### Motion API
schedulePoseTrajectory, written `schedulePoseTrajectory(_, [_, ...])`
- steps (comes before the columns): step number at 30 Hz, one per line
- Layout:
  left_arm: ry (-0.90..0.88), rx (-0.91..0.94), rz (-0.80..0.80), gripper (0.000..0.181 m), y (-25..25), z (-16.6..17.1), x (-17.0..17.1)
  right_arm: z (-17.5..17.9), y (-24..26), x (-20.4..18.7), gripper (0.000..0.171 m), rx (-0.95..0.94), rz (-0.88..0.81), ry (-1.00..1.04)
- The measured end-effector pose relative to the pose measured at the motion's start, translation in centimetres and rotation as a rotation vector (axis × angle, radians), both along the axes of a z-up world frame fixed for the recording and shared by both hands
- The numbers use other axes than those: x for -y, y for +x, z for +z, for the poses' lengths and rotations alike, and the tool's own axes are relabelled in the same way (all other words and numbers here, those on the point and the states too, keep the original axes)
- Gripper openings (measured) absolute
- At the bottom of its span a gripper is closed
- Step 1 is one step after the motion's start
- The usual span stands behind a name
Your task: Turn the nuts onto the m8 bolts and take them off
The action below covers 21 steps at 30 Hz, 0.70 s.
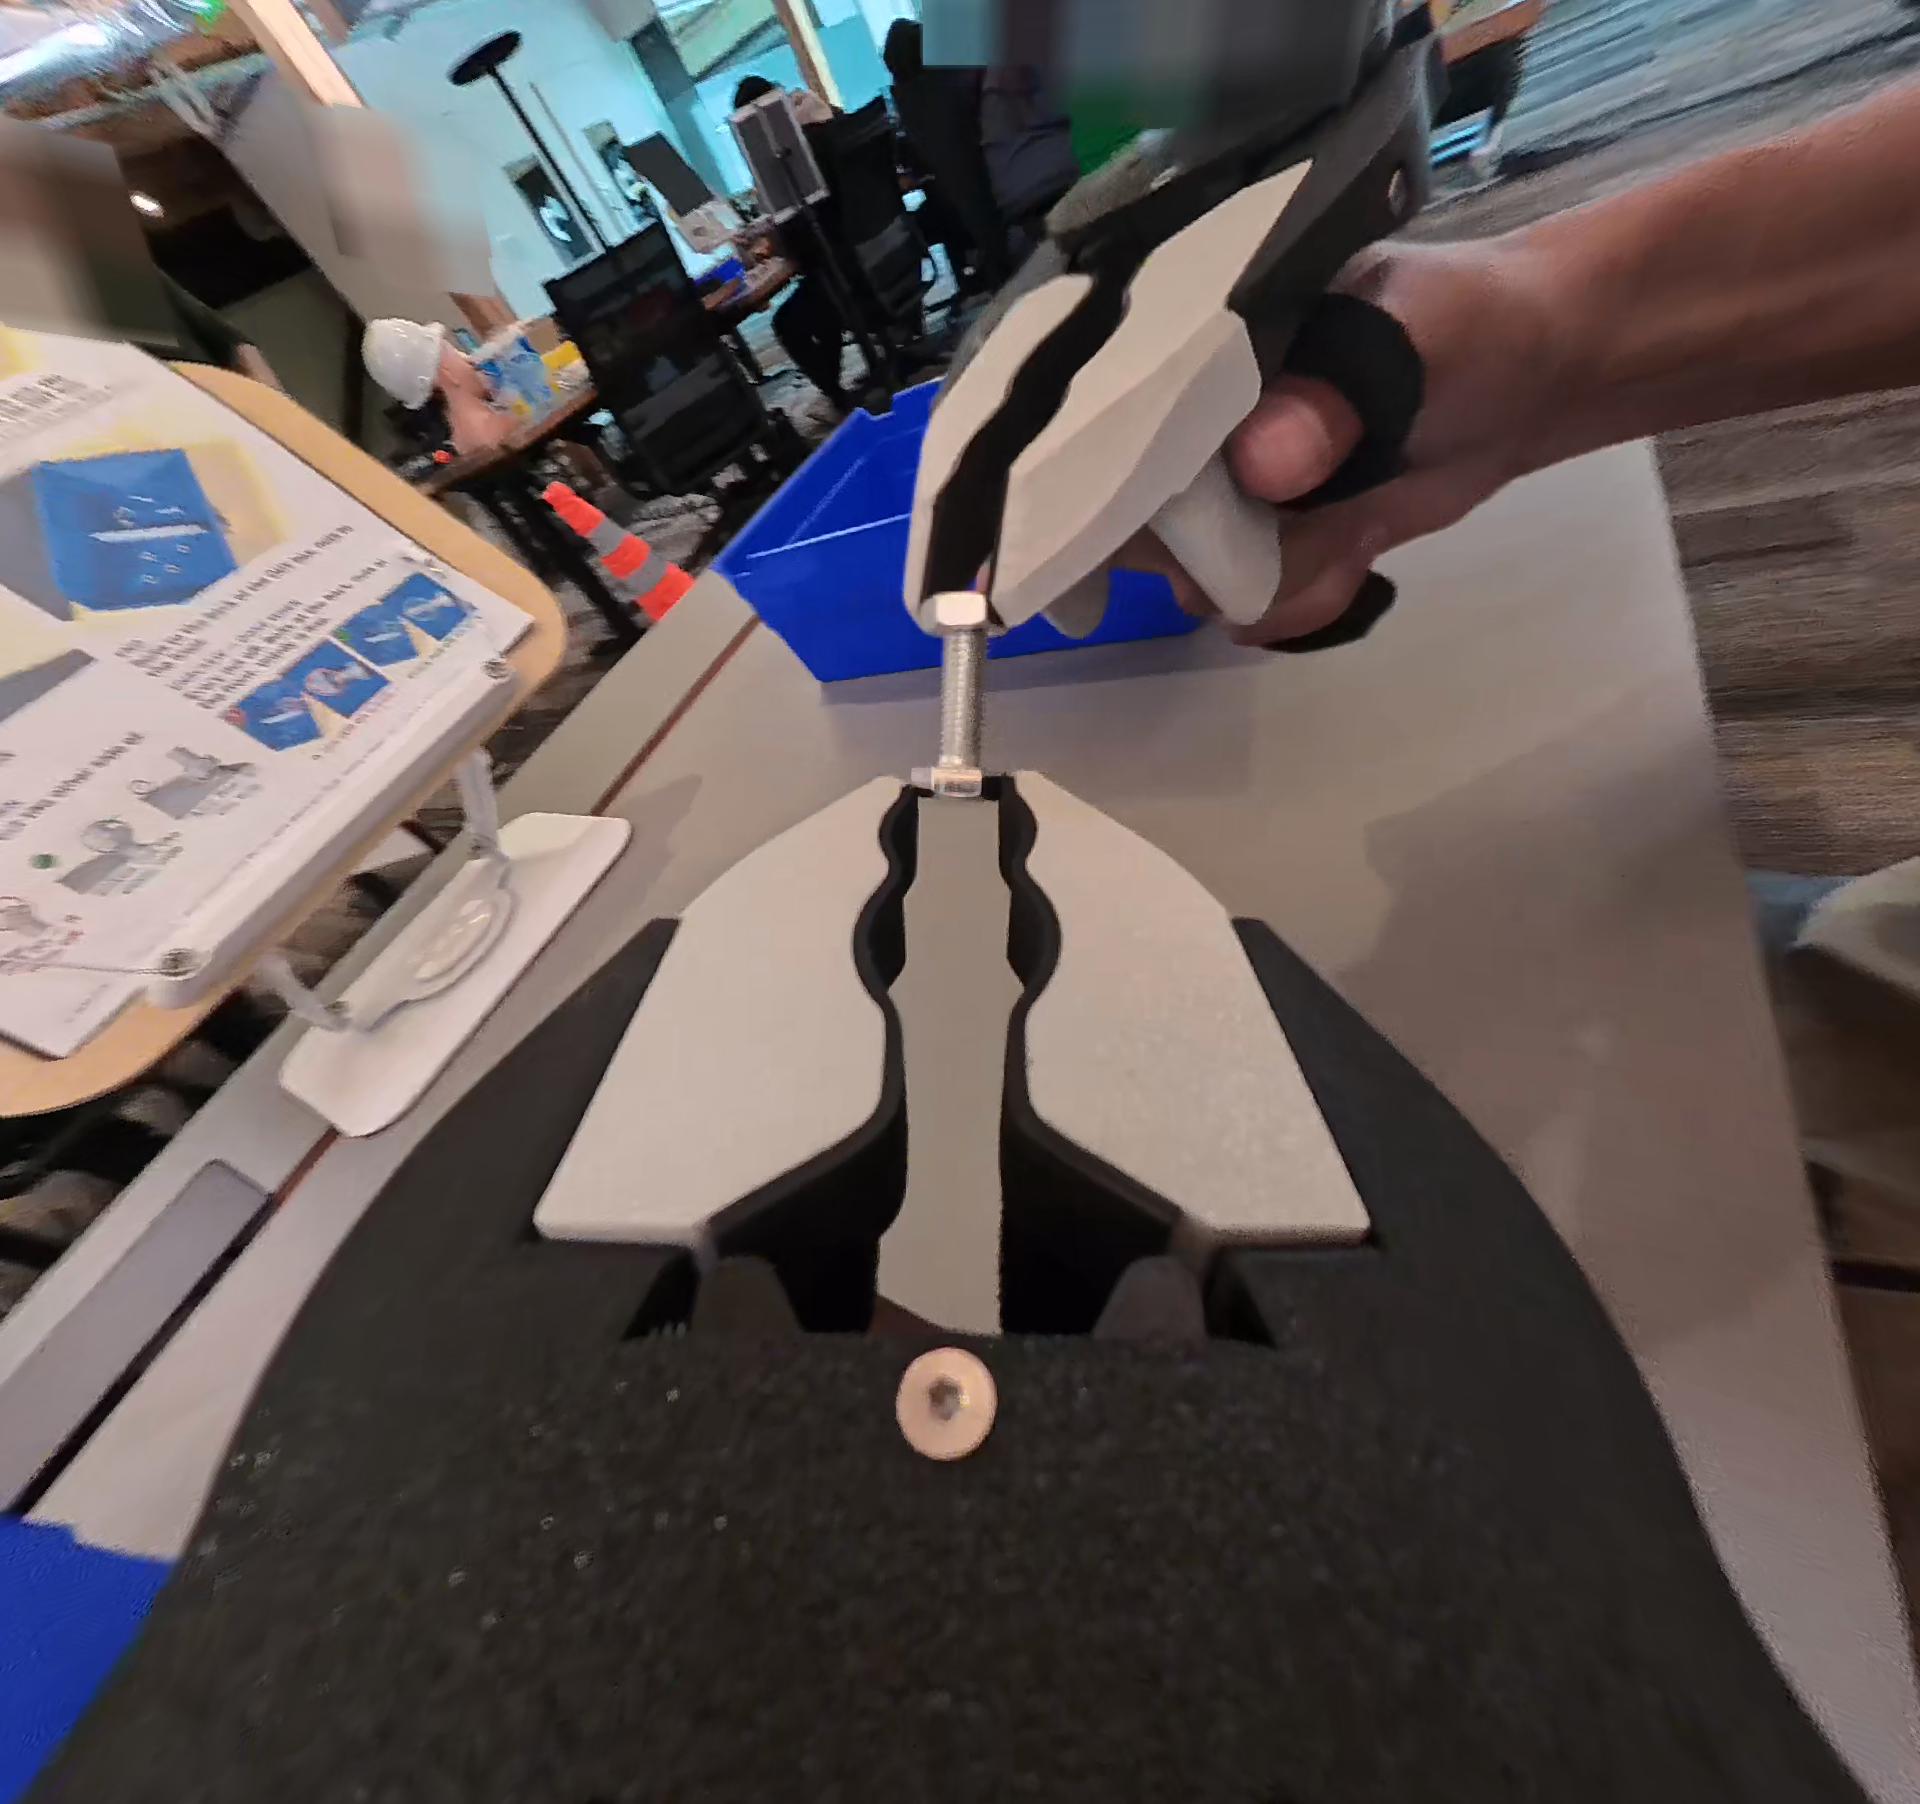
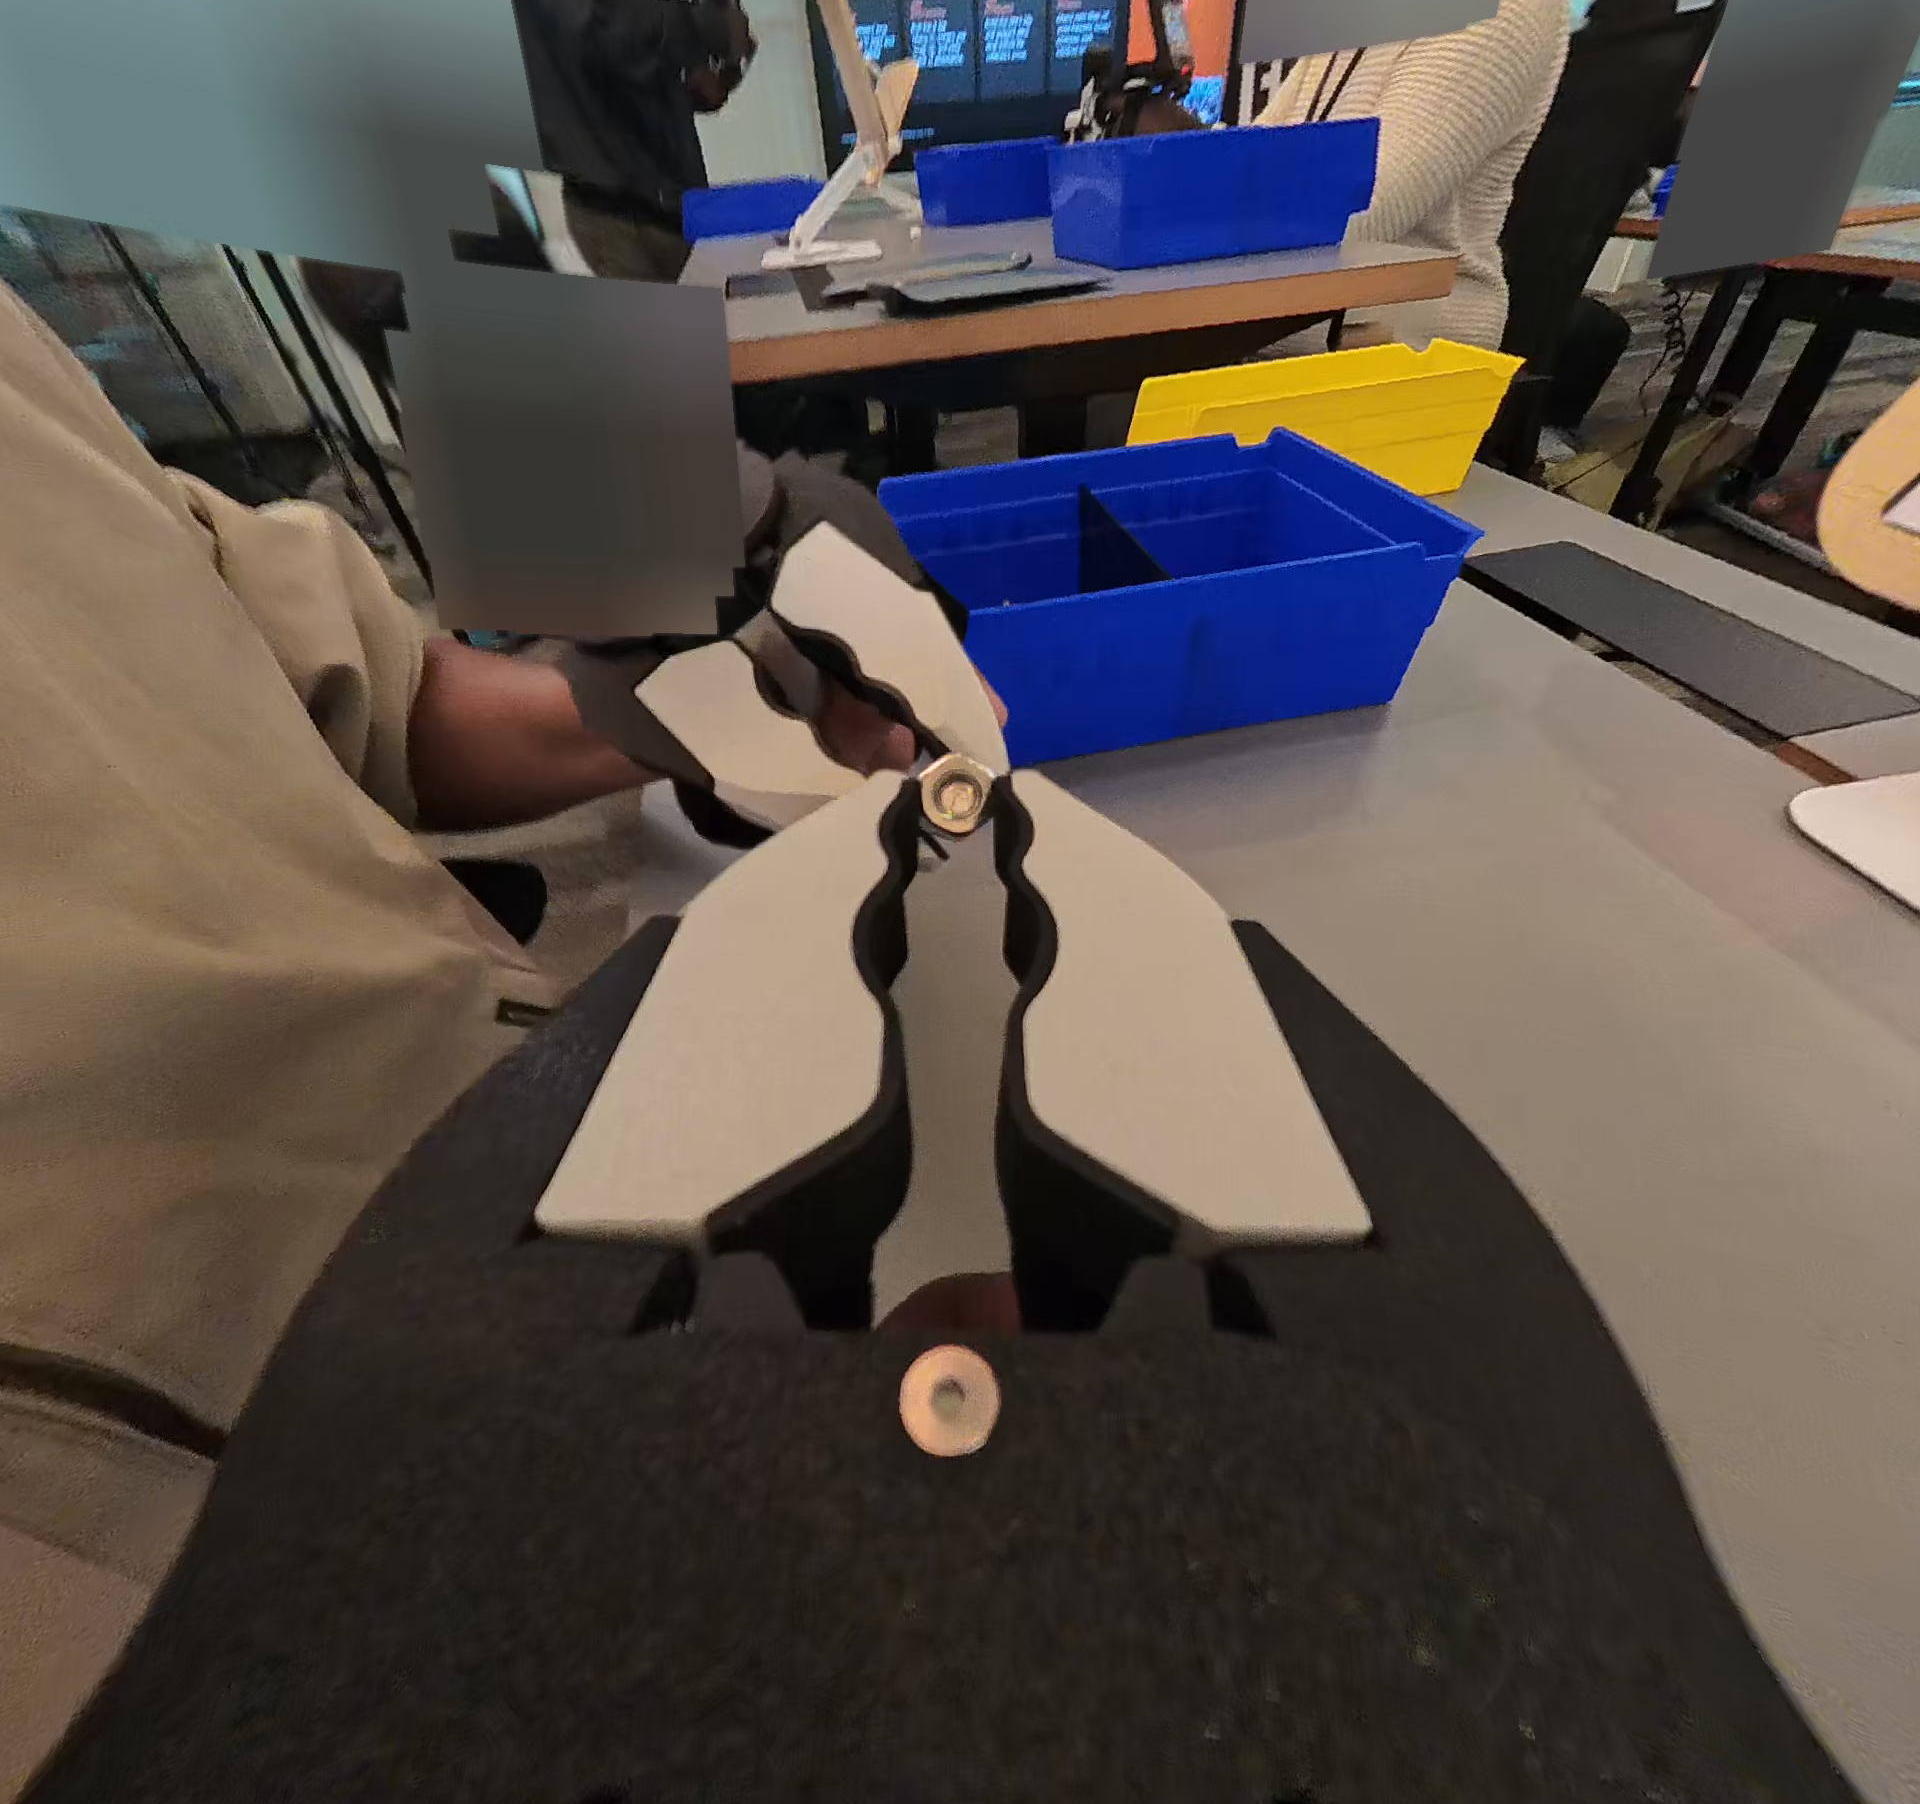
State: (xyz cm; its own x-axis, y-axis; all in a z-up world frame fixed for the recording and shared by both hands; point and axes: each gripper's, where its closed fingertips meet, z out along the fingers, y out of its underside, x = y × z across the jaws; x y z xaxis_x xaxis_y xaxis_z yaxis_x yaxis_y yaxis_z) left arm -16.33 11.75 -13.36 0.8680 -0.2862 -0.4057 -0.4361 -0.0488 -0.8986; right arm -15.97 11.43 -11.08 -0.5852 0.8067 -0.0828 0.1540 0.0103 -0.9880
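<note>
A silver M8 bolt (image 1: 961, 694) stands upright above the grey table (image 1: 1403, 871). My left gripper (image 1: 956, 786) is shut on its lower hex end. My right gripper (image 1: 961, 603), held by a bare hand, comes down from the upper right and is shut on the hex nut (image 1: 957, 611) at the bolt's top. In the right wrist view I look straight down the bolt's axis. The nut (image 2: 954, 798) sits between the tips of my right gripper (image 2: 954, 804), with the bolt's end showing in its hole. The left gripper's fingers (image 2: 883, 632) reach in from the left beneath it.
A blue divided bin (image 2: 1195, 632) stands on the table just behind the bolt and also shows in the left wrist view (image 1: 831, 559). A yellow bin (image 2: 1330, 404) lies behind it. An instruction sheet on a white stand (image 1: 208, 663) is at the left. A dark mat (image 2: 1683, 632) lies at the right. The grippers are tip to tip, or close to it.
</note>
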Motion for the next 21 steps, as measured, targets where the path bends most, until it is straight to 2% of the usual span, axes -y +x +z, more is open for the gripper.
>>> schedulePoseTrajectory(6, [0.081, -0.173, 0.146, 0.015, -0.5, 0.4, -0.4, 0.0, -0.1, -0.4, 0.014, -0.011, -0.043, -0.175])
schedulePoseTrajectory(11, [0.093, -0.245, 0.219, 0.015, -0.7, 0.2, -0.6, -0.3, -0.3, -0.7, 0.014, -0.02, -0.114, -0.182])
schedulePoseTrajectory(21, [0.104, -0.382, 0.362, 0.015, -1.5, -0.2, -0.7, -1.1, -1.1, -1.2, 0.014, 0.04, -0.266, -0.322])
